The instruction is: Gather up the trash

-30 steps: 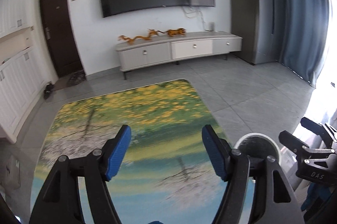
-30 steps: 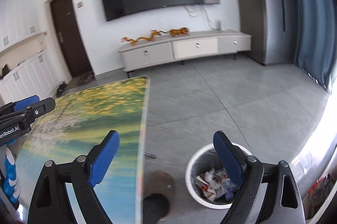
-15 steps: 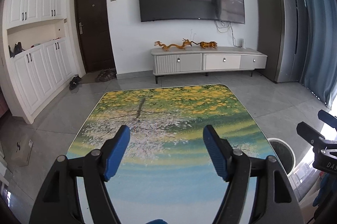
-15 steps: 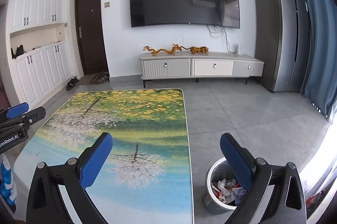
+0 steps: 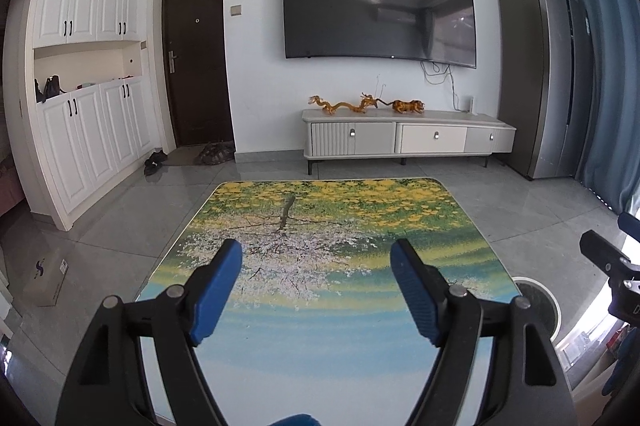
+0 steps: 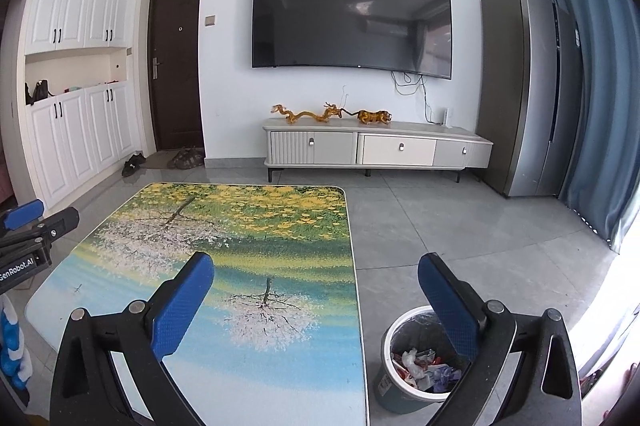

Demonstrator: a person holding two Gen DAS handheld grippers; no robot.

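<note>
While the left gripper (image 5: 316,260) is opening wider over the painted tabletop (image 5: 340,226) with nothing between its blue pads, the right gripper (image 6: 316,274) stands fully spread and equally empty. Both views have swung from a tilted look near the bin to a square view of a table bare of litter, so collection seems finished. Crumpled wrappers (image 6: 420,366) lie in the wastebasket (image 6: 390,336) beside the table; both grippers point slightly downward.

Round grey-rimmed plastic trash bin (image 6: 420,358): near side hidden behind right hand-held gripper (image 6: 316,300) finger; crumpled contents too small to identify. Painted-landscape glass surface (image 6: 248,366): near edge cut off below both hand-held grippers.
</note>
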